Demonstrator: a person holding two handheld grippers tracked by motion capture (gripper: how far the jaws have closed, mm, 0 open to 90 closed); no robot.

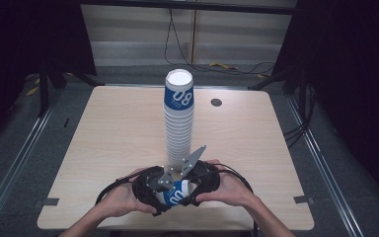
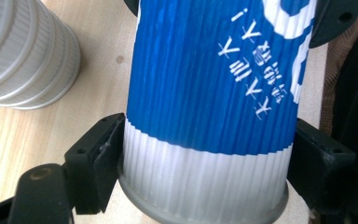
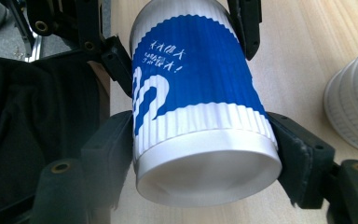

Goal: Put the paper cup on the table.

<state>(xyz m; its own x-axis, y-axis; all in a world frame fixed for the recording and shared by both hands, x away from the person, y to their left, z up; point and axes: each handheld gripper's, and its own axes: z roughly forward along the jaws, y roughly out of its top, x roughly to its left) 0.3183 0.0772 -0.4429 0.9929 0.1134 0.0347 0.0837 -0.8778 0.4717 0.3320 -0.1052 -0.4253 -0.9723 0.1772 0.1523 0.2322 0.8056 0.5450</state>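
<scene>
Blue-and-white ribbed paper cup (image 1: 173,193) lies on its side between your two grippers at the near edge of the surface (image 1: 113,133), just in front of the tall stack of cups (image 1: 179,121) that stands upright at the middle of the surface. Your left gripper (image 2: 205,161) has its fingers (image 2: 95,156) closed against the cup's white ribbed band at one end, one finger pressed to each side, with the grey rim of the cup sitting just below them. Your right gripper (image 3: 205,161) has its fingers (image 3: 303,156) closed against the white band at the cup's other end, where the flat white base faces the right gripper view's camera. Both grips are in contact with the cup wall on both sides; the cup is held by both grippers at once. In the high view your hands meet close together around the cup, left hand (image 1: 121,197) and right hand (image 1: 229,190) each wrapped round its gripper body. White lettering on the blue band runs along the cup's length. The stack's lowest cups show just beside the held cup in both gripper views, apart from it
</scene>
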